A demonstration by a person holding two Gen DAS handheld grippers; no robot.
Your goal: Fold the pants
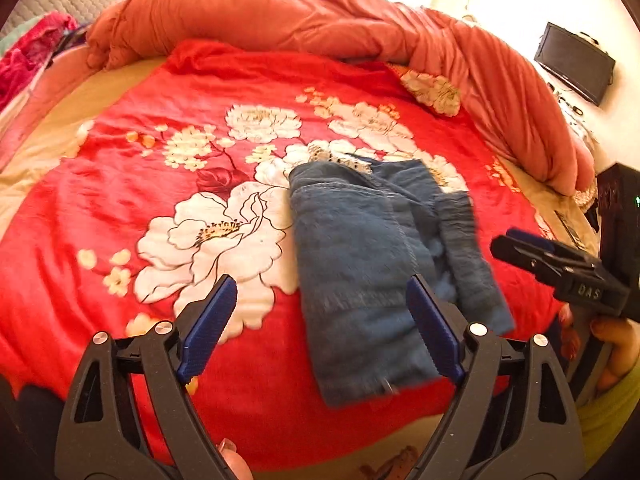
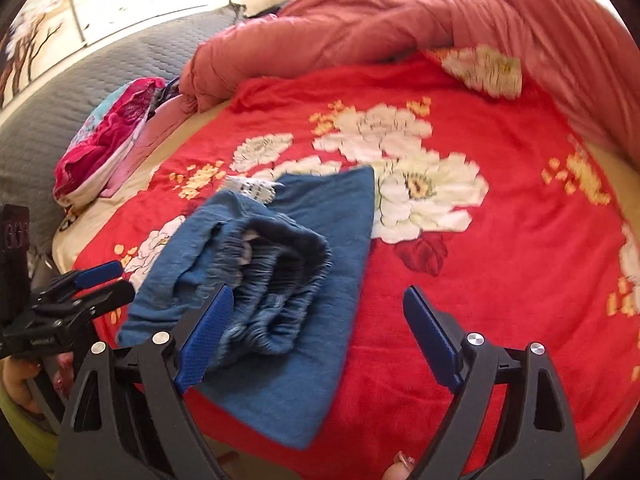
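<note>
Left claw [image 1: 320, 328]: my blue pads stand wide apart and hold nothing; I hover over the near edge of the bed, with the pants between the pads in the left wrist view.
Right claw [image 2: 316, 336]: I see my pads spread wide here too, gripping nothing; the left pad [image 2: 204, 340] sits in front of the gathered waistband.
Right claw seen from the left wrist [image 1: 520, 246]: it hangs just right of the pants, apart from the cloth; its jaws look close together from this angle, though its own camera shows them spread.
Pants [image 1: 372, 264]: blue denim, folded into a compact bundle, lying on the red blanket near my edge of the bed.
Long axis: it runs away from me, leaning slightly left at the far end in the left wrist view.
Waistband [image 2: 280, 280]: elastic, ruffled, on top of the bundle, opening toward my right claw.
Blanket [image 1: 160, 184]: red with large white flowers, under the pants.
Quilt [image 1: 280, 12]: salmon, rolled up along the far and right sides of the bed, well apart from the pants.
Pink clothes [image 2: 108, 140]: heaped at the far left.
Screen [image 1: 574, 62]: dark, on the wall at right.
</note>
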